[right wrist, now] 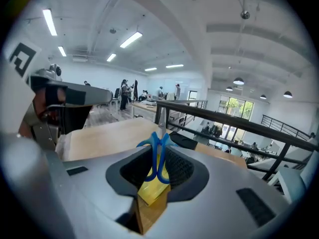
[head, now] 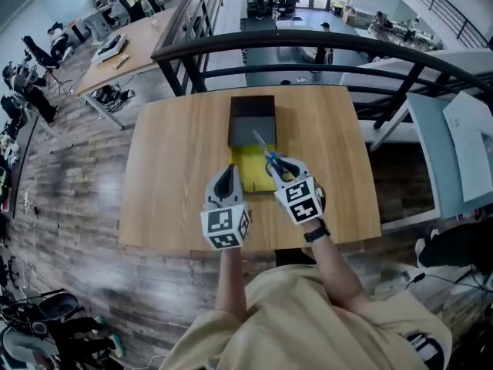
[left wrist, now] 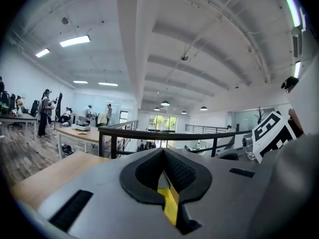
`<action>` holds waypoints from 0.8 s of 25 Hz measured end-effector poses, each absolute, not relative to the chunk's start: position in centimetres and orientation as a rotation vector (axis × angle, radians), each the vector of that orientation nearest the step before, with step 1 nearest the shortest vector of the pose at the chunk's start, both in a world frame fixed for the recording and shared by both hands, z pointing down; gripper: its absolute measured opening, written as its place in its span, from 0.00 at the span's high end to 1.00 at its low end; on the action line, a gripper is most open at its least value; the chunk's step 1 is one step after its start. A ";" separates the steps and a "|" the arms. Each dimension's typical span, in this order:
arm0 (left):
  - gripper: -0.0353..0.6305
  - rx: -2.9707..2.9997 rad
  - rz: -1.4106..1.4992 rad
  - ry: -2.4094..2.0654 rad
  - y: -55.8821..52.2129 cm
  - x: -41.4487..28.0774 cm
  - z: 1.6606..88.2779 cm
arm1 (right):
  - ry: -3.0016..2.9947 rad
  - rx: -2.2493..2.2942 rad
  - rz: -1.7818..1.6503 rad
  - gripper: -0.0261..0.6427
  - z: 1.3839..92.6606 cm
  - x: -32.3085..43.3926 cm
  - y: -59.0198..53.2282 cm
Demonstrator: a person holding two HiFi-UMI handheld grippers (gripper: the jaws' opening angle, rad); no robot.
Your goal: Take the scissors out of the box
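A pair of scissors with blue handles (head: 269,159) hangs above the open box, blades pointing away from me. My right gripper (head: 279,168) is shut on the handles. In the right gripper view the blue handles (right wrist: 158,157) sit pinched between the pads, above the box's yellow inside (right wrist: 152,189). The box (head: 251,177) lies mid-table with a yellow lining, and its dark lid (head: 253,118) lies just beyond it. My left gripper (head: 226,179) hovers at the box's near left edge, shut and empty. In the left gripper view its pads (left wrist: 180,172) meet, with a yellow sliver of the box (left wrist: 170,204) below them.
The wooden table (head: 177,168) stands against a dark metal railing (head: 308,48) along its far edge. A white desk (head: 454,145) is off to the right. Beyond the railing, a lower floor holds tables and people.
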State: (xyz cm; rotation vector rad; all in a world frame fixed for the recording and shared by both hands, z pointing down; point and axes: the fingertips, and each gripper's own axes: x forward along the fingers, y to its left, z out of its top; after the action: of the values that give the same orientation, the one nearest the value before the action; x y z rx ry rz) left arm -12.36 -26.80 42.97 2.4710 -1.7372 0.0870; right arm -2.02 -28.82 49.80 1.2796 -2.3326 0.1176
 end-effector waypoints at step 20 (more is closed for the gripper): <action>0.93 2.645 -0.018 -1.804 -19.0 -8.5 35.0 | -2.572 1.623 -0.162 0.84 35.1 3.5 -20.1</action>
State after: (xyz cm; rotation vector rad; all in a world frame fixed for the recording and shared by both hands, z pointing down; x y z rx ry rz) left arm -8.47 -18.98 35.04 2.6446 -1.8042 -0.0182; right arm 3.50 -20.13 35.07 1.6234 -2.5724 -0.1620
